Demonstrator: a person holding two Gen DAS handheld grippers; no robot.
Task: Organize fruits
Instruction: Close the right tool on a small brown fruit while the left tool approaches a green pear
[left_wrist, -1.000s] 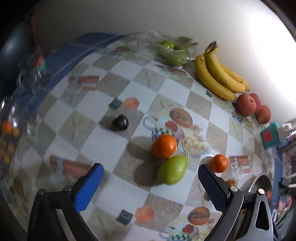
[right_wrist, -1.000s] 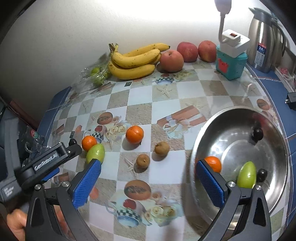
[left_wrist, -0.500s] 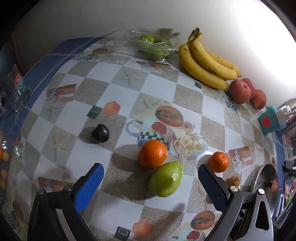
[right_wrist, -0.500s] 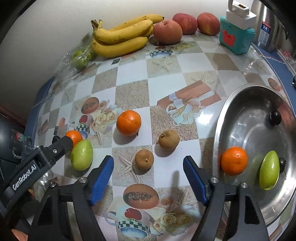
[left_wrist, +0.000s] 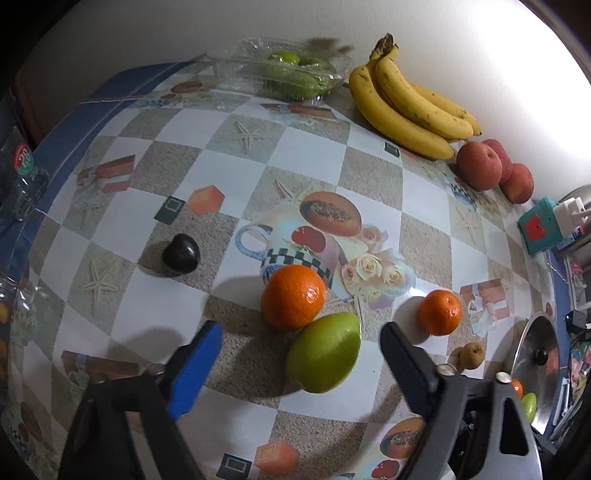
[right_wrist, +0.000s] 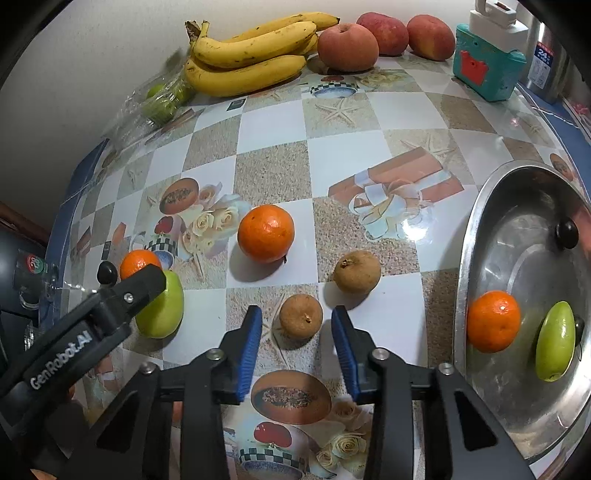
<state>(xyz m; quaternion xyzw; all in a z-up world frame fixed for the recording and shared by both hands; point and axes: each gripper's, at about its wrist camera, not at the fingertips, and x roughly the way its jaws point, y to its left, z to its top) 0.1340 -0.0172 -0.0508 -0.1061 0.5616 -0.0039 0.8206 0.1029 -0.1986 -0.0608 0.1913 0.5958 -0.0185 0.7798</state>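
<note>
My left gripper (left_wrist: 301, 343) is open, its fingers either side of a green mango (left_wrist: 323, 352) that touches an orange (left_wrist: 293, 301). A second orange (left_wrist: 440, 312) and a dark plum (left_wrist: 181, 254) lie nearby. My right gripper (right_wrist: 297, 330) is open, narrowed around a brown fruit (right_wrist: 300, 316) on the table, not touching it. A second brown fruit (right_wrist: 357, 271) and an orange (right_wrist: 266, 233) lie beyond. The steel bowl (right_wrist: 476, 221) at right holds an orange (right_wrist: 494, 320), a green mango (right_wrist: 555, 340) and a dark plum (right_wrist: 567, 229).
Bananas (right_wrist: 251, 55), red apples (right_wrist: 348, 47) and a bag of green fruit (right_wrist: 162, 99) line the wall. A teal box (right_wrist: 484, 70) and a steel flask (right_wrist: 546, 62) stand at back right. The left gripper's arm (right_wrist: 85, 328) reaches in beside the mango (right_wrist: 160, 310).
Both grippers have moved forward and down toward the table. The right jaws have narrowed around the near brown fruit. The left gripper has closed in on the green mango.
</note>
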